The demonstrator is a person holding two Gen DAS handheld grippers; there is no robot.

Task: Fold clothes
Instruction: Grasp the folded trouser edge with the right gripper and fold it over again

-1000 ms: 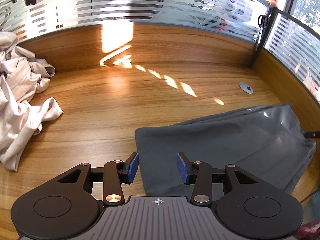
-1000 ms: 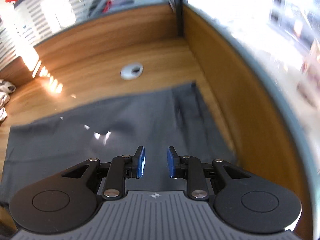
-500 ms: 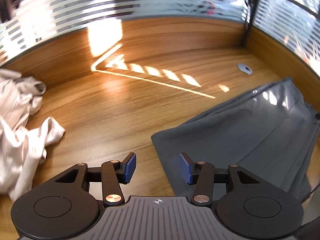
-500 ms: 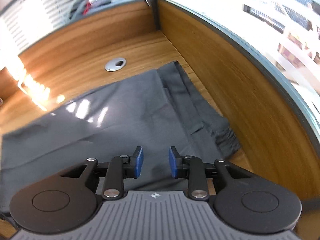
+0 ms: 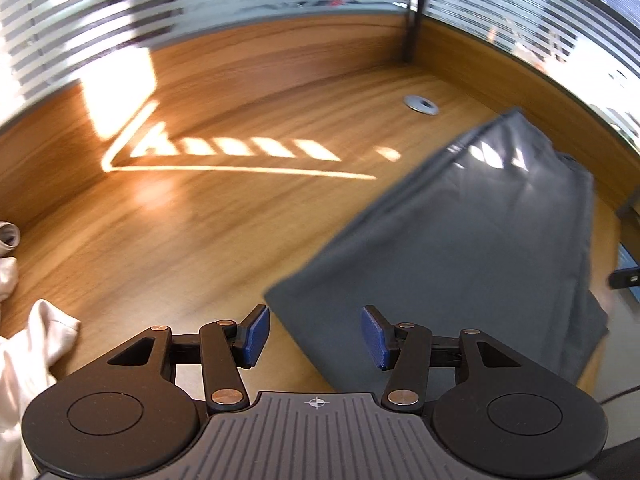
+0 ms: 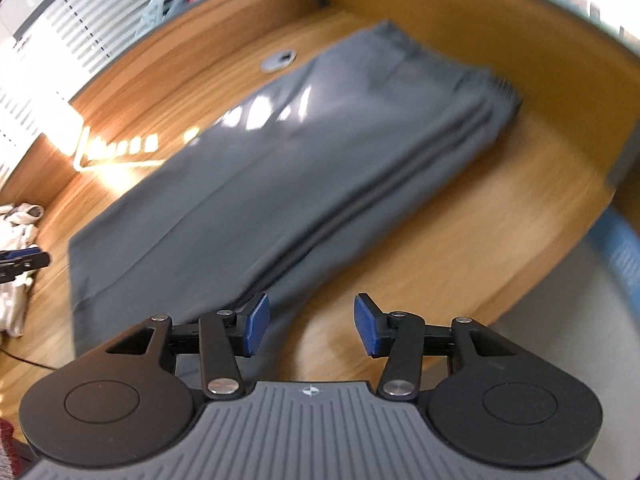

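Where the wooden worktop [image 5: 208, 232] meets its right-hand edge, one grey folded garment [image 5: 472, 248] lies flat, a long narrow shape like folded trousers. Its long axis runs diagonally: one short end sits near the worktop's front edge, just beyond the left gripper [image 5: 316, 334], and the other, gathered like a waistband [image 6: 492, 84], points toward the far right corner, close to the raised wooden rim. In the right wrist view the layered long edges of the garment [image 6: 304, 184] face the right side of the worktop, stacked one on another.

Both grippers hover above the front edge with nothing between their blue pads. The left gripper's fingers stand wide apart over the garment's near corner; the right gripper [image 6: 312, 328] has its fingers wide too, the left pad over grey cloth and the right pad over bare wood.

One round grey cable grommet [image 5: 420, 103] is set in the worktop beside the garment's far end. One heap of pale crumpled clothing [image 5: 28, 344] lies at the left edge, well apart from the grey piece.
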